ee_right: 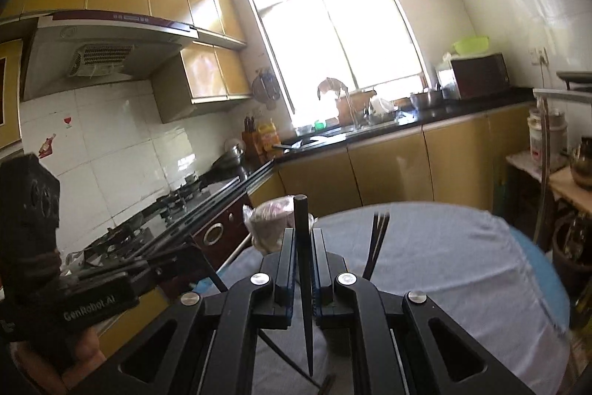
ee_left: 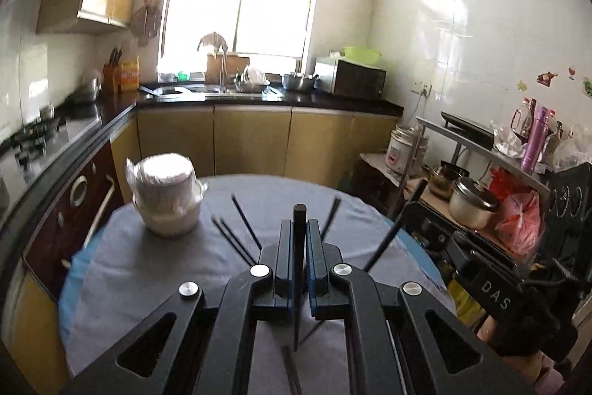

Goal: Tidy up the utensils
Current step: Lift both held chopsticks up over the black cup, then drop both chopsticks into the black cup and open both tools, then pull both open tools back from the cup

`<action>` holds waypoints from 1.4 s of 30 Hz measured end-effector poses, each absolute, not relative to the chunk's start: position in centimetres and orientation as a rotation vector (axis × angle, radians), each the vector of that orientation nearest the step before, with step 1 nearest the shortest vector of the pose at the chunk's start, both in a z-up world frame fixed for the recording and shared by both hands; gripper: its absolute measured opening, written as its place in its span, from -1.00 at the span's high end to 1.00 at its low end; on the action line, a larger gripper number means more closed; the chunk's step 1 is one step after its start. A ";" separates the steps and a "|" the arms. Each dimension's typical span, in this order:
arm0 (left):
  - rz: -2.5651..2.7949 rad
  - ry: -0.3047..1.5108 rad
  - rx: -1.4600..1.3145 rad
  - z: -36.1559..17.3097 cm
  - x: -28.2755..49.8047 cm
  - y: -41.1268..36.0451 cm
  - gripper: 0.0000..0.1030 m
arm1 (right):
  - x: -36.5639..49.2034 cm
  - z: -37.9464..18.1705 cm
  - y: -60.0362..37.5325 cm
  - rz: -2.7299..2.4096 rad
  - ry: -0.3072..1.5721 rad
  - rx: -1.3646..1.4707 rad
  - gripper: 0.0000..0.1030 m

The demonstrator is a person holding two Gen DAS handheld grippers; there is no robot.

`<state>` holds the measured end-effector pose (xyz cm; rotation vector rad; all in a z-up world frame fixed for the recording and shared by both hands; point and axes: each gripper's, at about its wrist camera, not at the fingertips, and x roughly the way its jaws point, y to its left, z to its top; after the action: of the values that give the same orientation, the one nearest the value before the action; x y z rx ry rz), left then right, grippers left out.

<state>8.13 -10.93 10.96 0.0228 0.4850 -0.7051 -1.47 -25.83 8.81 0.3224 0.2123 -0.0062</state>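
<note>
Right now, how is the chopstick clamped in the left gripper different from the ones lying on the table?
The clamped chopstick is pinched upright between the left gripper fingers; the loose chopsticks lie flat on the grey tablecloth. The clamped one is alone; the loose ones are scattered at angles. All are dark and slender.

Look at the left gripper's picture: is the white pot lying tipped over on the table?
No, the white pot stands upright on the grey table, to the left of the loose chopsticks.

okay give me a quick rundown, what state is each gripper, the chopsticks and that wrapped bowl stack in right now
left gripper: shut on a black chopstick.
right gripper: shut on another black chopstick.
loose chopsticks: lying scattered on the grey tablecloth.
bowl stack: upright, wrapped in plastic.
</note>
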 end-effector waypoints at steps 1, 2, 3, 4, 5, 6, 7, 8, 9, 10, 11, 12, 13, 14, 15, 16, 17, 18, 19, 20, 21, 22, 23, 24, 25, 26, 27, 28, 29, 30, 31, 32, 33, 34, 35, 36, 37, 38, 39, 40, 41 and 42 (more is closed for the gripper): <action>-0.703 0.478 0.027 11.5 8.4 -11.2 0.88 | -1.1 9.3 -26.0 -0.010 0.207 0.320 0.85; -0.701 0.472 0.031 12.0 8.7 -11.4 0.88 | -0.9 9.7 -26.1 -0.012 0.201 0.316 0.85; -0.700 0.468 0.033 12.3 8.9 -11.7 0.88 | -0.7 10.1 -26.2 -0.017 0.194 0.312 0.85; -0.699 0.464 0.034 12.7 9.3 -11.9 0.88 | -0.5 10.5 -26.3 -0.022 0.185 0.306 0.85; -0.696 0.458 0.035 13.3 9.7 -12.2 0.88 | -0.1 11.1 -26.4 -0.026 0.173 0.300 0.85; -0.694 0.454 0.036 13.6 10.0 -12.4 0.88 | 0.2 11.5 -26.4 -0.030 0.166 0.297 0.85; -0.690 0.446 0.037 14.0 10.4 -12.7 0.88 | 0.5 11.9 -26.5 -0.034 0.158 0.292 0.85; -0.690 0.441 0.035 14.3 10.7 -12.8 0.88 | 0.7 12.2 -26.5 -0.038 0.151 0.288 0.85; -0.689 0.437 0.033 14.6 10.9 -13.0 0.88 | 1.1 12.5 -26.6 -0.045 0.141 0.282 0.85; -0.688 0.432 0.030 14.9 11.2 -13.2 0.88 | 1.2 12.6 -26.6 -0.048 0.136 0.279 0.85; -0.686 0.428 0.030 15.1 11.4 -13.4 0.88 | 1.8 12.9 -26.7 -0.057 0.130 0.272 0.85; -0.684 0.424 0.029 15.2 11.5 -13.6 0.88 | 2.0 12.9 -26.7 -0.063 0.127 0.268 0.85; -0.680 0.418 0.028 15.2 11.7 -13.7 0.88 | 2.4 13.0 -26.7 -0.072 0.122 0.262 0.85; -0.677 0.415 0.027 15.2 11.9 -13.8 0.88 | 2.9 12.9 -26.8 -0.083 0.118 0.259 0.85; -0.671 0.413 0.027 15.0 12.1 -14.0 0.88 | 3.4 12.7 -26.9 -0.091 0.116 0.261 0.85; -0.665 0.413 0.028 14.8 12.2 -14.1 0.88 | 3.7 12.6 -27.1 -0.093 0.116 0.266 0.85; -0.660 0.414 0.032 14.6 12.4 -14.2 0.88 | 4.2 12.3 -27.3 -0.095 0.118 0.277 0.85; -0.653 0.416 0.037 14.4 12.6 -14.4 0.88 | 4.6 12.1 -27.4 -0.098 0.122 0.284 0.85; -0.644 0.424 0.044 13.9 12.8 -14.6 0.88 | 5.0 11.6 -27.6 -0.102 0.129 0.291 0.85; -0.641 0.431 0.045 13.5 13.0 -14.6 0.88 | 5.5 11.1 -27.7 -0.106 0.138 0.298 0.85; -0.640 0.438 0.045 13.3 13.2 -14.8 0.88 | 5.8 10.7 -27.8 -0.109 0.146 0.303 0.85; -0.640 0.447 0.043 12.9 13.4 -14.8 0.88 | 6.1 10.2 -28.0 -0.111 0.155 0.308 0.85; -0.641 0.460 0.041 12.5 13.6 -14.9 0.88 | 6.3 9.7 -28.2 -0.112 0.167 0.313 0.85; -0.645 0.474 0.039 12.0 13.8 -14.9 0.88 | 6.5 9.3 -28.2 -0.113 0.175 0.315 0.85; -0.646 0.489 0.039 11.6 14.0 -15.0 0.88 | 6.5 9.0 -28.3 -0.115 0.180 0.314 0.85; -0.648 0.501 0.039 11.3 14.1 -15.0 0.88 | 6.6 8.6 -28.4 -0.112 0.192 0.315 0.85; -0.654 0.517 0.039 10.8 14.2 -15.1 0.88 | 6.7 8.4 -28.5 -0.111 0.204 0.315 0.85; -0.658 0.526 0.039 10.6 14.2 -15.1 0.88 | 6.7 8.2 -28.5 -0.110 0.210 0.315 0.85; -0.662 0.538 0.040 10.3 14.3 -15.2 0.88 | 6.7 8.1 -28.6 -0.105 0.219 0.316 0.85; -0.665 0.543 0.043 10.1 14.2 -15.2 0.88 | 6.7 7.9 -28.6 -0.102 0.228 0.316 0.85; -0.669 0.550 0.050 10.0 14.2 -15.3 0.88 | 6.6 7.9 -28.5 -0.101 0.231 0.314 0.85; -0.671 0.562 0.057 9.9 14.2 -15.3 0.88 | 6.6 7.8 -28.4 -0.098 0.237 0.311 0.85; -0.670 0.566 0.059 9.9 14.1 -15.3 0.88 | 6.6 7.8 -28.4 -0.094 0.243 0.310 0.85; -0.666 0.568 0.063 10.0 14.0 -15.3 0.88 | 6.7 7.7 -28.4 -0.089 0.252 0.312 0.85; -0.661 0.568 0.071 10.1 13.9 -15.1 0.83 | 6.7 7.7 -28.3 -0.082 0.264 0.318 0.84; -0.659 0.567 0.075 10.2 13.7 -15.0 0.73 | 6.7 7.6 -28.4 -0.073 0.273 0.331 0.84; -0.653 0.560 0.084 10.4 13.3 -14.7 0.65 | 6.6 7.5 -28.4 -0.069 0.279 0.338 0.84; -0.647 0.555 0.091 10.5 13.2 -14.4 0.34 | 6.5 7.5 -28.5 -0.068 0.290 0.348 0.83; -0.638 0.548 0.098 10.6 12.9 -14.1 -0.02 | 6.4 7.4 -28.6 -0.064 0.301 0.360 0.76; -0.618 0.528 0.106 10.7 12.2 -13.4 -0.13 | 6.2 7.4 -28.8 -0.061 0.306 0.374 0.59; -0.602 0.512 0.113 10.9 11.7 -12.8 -0.18 | 5.8 7.4 -29.0 -0.059 0.306 0.385 0.49; -0.592 0.504 0.121 10.9 11.4 -12.4 -0.20 | 5.2 7.4 -29.2 -0.059 0.297 0.396 0.36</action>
<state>11.36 -12.42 10.87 0.1213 0.5044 -0.5915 5.15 -29.18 7.39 0.3958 0.2967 -0.0588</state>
